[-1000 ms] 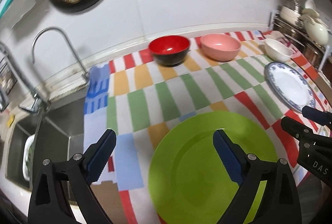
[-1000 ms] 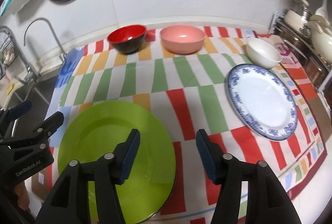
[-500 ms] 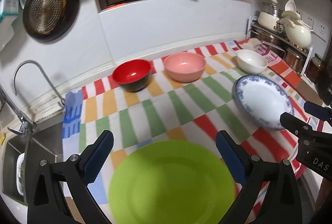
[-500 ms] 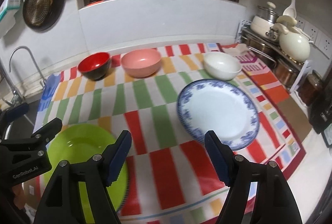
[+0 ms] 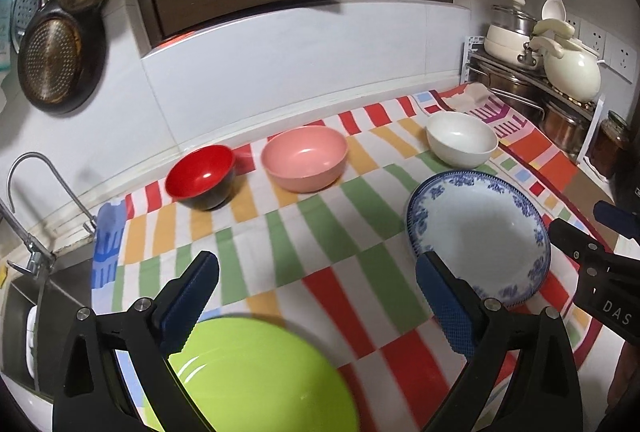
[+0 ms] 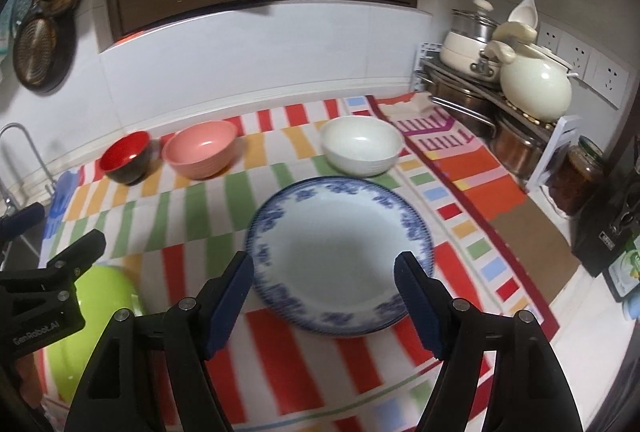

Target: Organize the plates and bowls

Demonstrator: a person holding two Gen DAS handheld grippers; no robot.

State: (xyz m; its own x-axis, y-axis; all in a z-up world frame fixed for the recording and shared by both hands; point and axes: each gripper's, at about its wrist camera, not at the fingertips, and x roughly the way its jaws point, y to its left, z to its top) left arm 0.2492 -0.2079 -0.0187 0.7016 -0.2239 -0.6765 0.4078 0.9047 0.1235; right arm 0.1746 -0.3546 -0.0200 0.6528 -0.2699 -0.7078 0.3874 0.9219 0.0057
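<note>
On the striped cloth (image 5: 320, 232) a green plate (image 5: 256, 372) lies at the near left, just under my left gripper (image 5: 316, 272), which is open and empty. A white plate with a blue rim (image 6: 340, 256) lies right of it, in front of and below my right gripper (image 6: 324, 268), whose jaws stand wide with no pad touching it. Along the back stand a red bowl (image 5: 202, 176), a pink bowl (image 5: 304, 162) and a white bowl (image 5: 460, 142). In the right wrist view the green plate (image 6: 96, 312) is partly hidden behind the left gripper (image 6: 52, 244).
A sink with a faucet (image 5: 44, 200) borders the cloth on the left. Pans (image 5: 52, 60) hang on the wall above it. At the right a rack holds pots and a cream kettle (image 6: 536, 88), with a jar (image 6: 576, 176) in front. The counter's near edge runs close below.
Both grippers have drawn back, risen and swung right, from over the green plate toward the blue-rimmed plate. The right gripper's jaws have widened. No dish has moved.
</note>
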